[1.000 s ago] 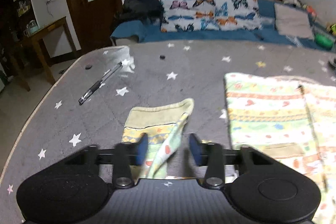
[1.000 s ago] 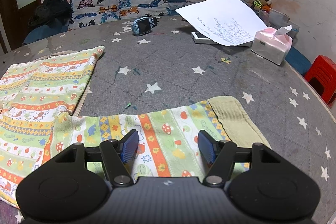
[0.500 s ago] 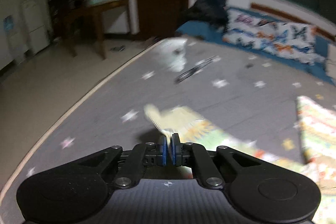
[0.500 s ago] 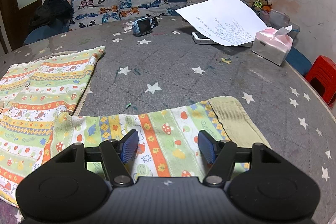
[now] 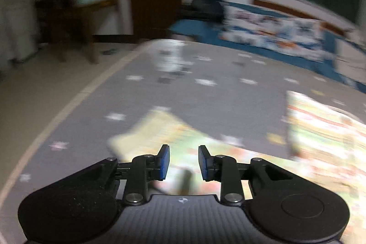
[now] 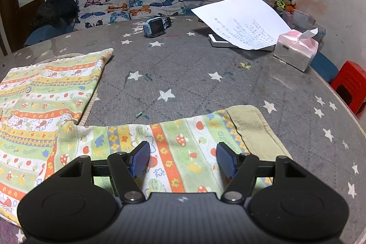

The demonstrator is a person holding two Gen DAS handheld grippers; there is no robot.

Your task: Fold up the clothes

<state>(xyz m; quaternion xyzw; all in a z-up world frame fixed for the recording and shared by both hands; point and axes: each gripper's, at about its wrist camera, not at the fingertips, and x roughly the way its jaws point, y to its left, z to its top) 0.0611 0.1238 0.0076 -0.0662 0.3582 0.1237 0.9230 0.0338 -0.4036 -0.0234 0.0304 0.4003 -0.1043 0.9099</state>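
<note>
The left gripper (image 5: 183,161) was pinched on the sleeve cuff (image 5: 146,129) half a second ago; its jaws have just been opening, and the cuff, blurred, seems to lie flat on the table at lower centre.

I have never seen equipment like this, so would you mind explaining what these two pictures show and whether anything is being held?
There is no robot here: a person holds a two-finger gripper in each hand, and a fisheye camera on each looks forward along its fingers.

The blurred picture is the left gripper. Its jaws have just been opening; they stand apart above a patterned sleeve and grip nothing.

The sharp picture is the right gripper, open over the other sleeve, also holding nothing.

The garment lies flat on a grey star-print table, alongside a smartwatch, a sheet of paper and a tissue pack.
</note>
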